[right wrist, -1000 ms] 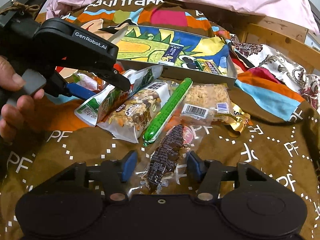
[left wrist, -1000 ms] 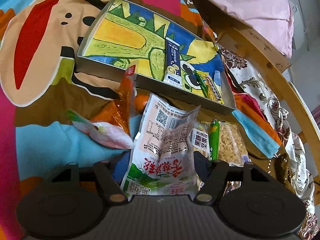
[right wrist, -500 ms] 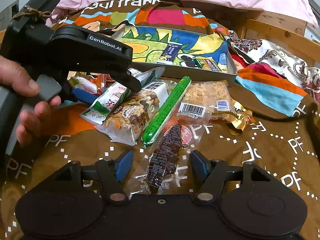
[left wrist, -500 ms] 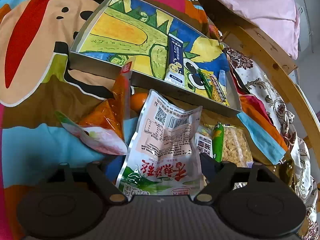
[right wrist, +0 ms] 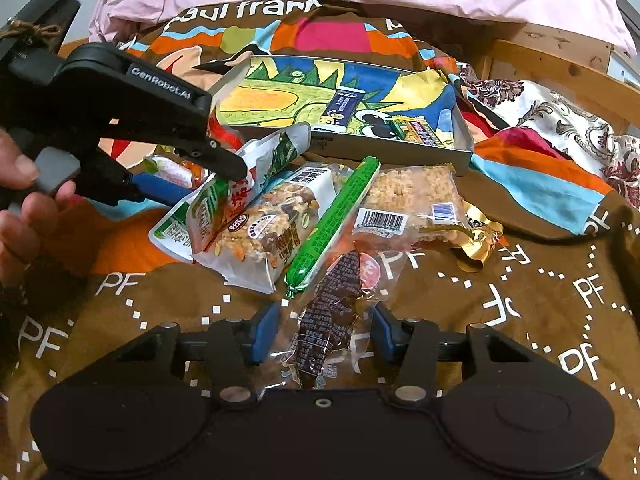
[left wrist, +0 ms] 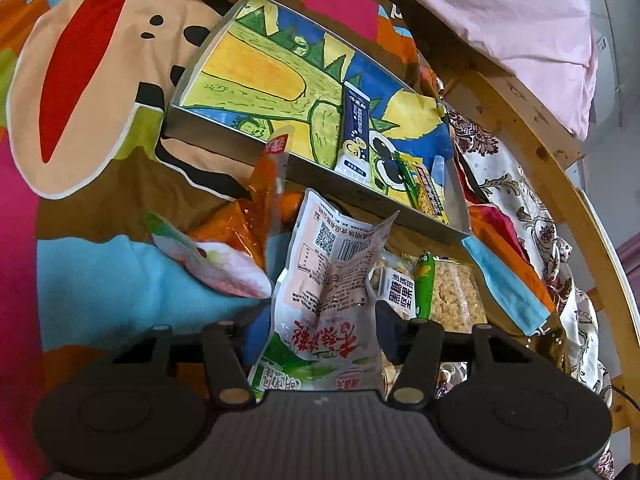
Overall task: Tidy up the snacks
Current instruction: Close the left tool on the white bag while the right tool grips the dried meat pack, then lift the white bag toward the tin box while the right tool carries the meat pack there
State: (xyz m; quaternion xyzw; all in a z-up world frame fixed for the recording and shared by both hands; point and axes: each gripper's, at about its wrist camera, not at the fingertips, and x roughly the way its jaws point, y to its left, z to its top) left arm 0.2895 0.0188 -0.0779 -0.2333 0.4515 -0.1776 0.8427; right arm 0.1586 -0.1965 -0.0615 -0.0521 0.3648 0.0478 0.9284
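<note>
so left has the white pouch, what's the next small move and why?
Probably carry it forward over the tray's near wall and let go inside. The left gripper is shut on the white pouch, which looks lifted off the pile in the right wrist view. The tray lies just ahead, holding only a blue bar and a green-yellow bar, with bare floor left of them.

Crumpled white-green snack pouch (left wrist: 328,304) lifted, tilted before tray (left wrist: 224,136)

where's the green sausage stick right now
In the right wrist view the green sausage stick lies diagonally mid-pile on the blanket, between the nut bar pack on its left and the rice crisp pack, just before the tray.
</note>
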